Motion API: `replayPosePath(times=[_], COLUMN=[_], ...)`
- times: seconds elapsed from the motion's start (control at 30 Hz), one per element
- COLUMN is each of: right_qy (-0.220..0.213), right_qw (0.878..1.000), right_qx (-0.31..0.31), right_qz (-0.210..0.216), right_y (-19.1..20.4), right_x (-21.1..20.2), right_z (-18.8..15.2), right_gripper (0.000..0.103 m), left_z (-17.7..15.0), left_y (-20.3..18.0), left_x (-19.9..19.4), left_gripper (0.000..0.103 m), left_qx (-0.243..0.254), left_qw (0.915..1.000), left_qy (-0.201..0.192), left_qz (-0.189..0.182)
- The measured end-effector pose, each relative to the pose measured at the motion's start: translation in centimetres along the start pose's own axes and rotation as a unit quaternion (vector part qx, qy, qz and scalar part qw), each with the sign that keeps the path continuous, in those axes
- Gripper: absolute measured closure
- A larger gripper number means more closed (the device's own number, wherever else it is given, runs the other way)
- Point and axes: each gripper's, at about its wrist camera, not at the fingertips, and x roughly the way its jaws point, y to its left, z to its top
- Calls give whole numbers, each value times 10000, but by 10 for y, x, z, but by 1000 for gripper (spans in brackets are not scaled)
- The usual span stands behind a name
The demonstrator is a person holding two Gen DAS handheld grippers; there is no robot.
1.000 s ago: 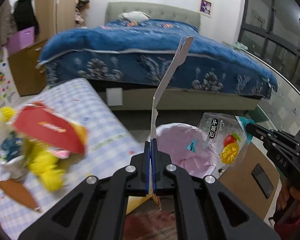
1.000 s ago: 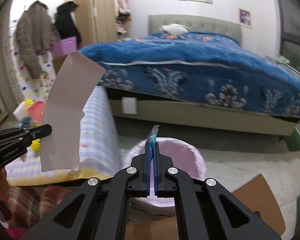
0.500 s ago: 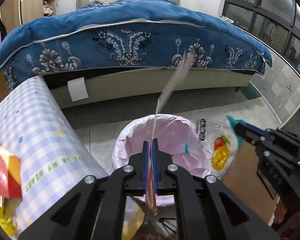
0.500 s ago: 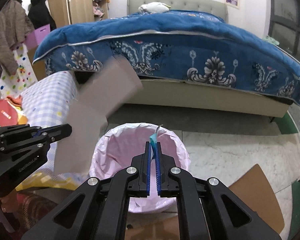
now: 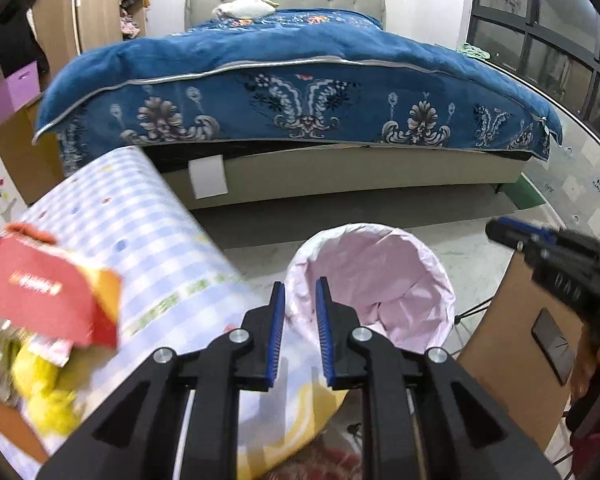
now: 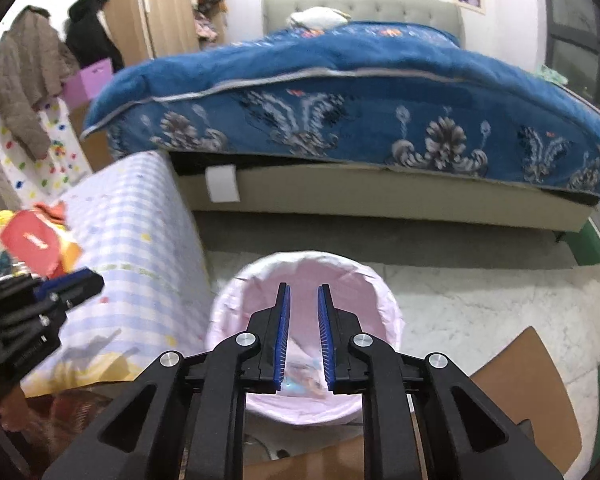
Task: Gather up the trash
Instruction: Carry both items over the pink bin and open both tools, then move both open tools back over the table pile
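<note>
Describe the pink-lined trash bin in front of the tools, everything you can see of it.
The round trash bin lined with a thin, crinkled pale pink plastic bag stands upright on the pale marble-look floor, beside the blue-checked cloth-covered surface. The bag folds over the rim. Its mouth is open, and a colourful wrapper lies inside. Brown cardboard lies near it. Nothing grips it.

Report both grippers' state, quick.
Left gripper: jaws opening, nothing between them, beside the pink-lined bin.
Right gripper: jaws opening, nothing between them, above the bin.
</note>
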Motion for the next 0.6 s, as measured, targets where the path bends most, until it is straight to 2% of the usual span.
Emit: replayPosePath(times=[0.1,0.23,0.27,0.37,0.53,0.6], right_qy=[-66,5,30,-13,-53,-55], right_qw=[9993,9980,9971,9950,9869,9830], right_qx=[-139,-272,-264,-532,-1136,-1347], right_qz=[343,574,708,840,1142,1249], right_y=[21,51,60,91,148,169], right_x=[-16,-24,-25,-32,-36,-35], right_z=[0,0,0,0,1,1], right_gripper=[88,84,79,65,58,50], left_z=[-15,-33,-39,-54,-79,-90], left_y=[14,41,48,72,118,140], left_x=[-24,-56,-64,-86,-116,-129], left_gripper=[89,86,80,72,62,57], left_qx=[-116,-400,-468,-670,-1139,-1352], left_qw=[9999,9986,9980,9951,9863,9795], left_qy=[-65,-167,-205,-312,-364,-393], left_qz=[99,302,379,650,1138,1438])
